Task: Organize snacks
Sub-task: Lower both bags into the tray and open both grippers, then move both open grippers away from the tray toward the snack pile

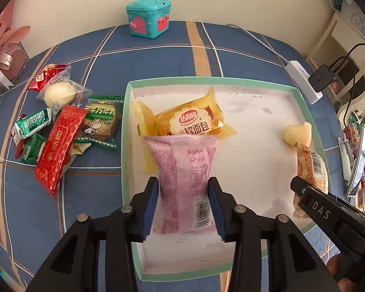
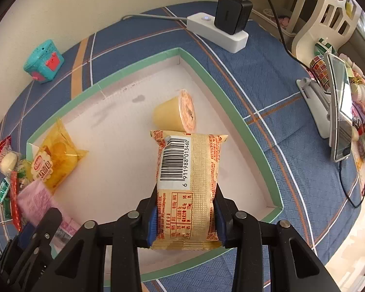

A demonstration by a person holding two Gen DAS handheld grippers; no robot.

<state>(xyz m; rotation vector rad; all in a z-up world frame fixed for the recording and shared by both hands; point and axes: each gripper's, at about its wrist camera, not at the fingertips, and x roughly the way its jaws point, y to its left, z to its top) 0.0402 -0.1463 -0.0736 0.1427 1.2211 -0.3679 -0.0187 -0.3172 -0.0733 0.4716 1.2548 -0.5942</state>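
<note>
Both grippers are clamped on snacks over the green-edged box [image 1: 125,131]: left gripper [image 1: 183,206] pinching the pink packet [image 1: 185,170], right gripper [image 2: 185,215] the orange packet [image 2: 189,182], each lying lengthwise straight ahead, pile of loose snacks [image 1: 60,131] off left.

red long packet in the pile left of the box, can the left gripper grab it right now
Probably not yet. The left gripper is shut on the pink packet over the box. The red long packet lies on top of the pile, unobstructed, so it looks reachable after release.
</note>
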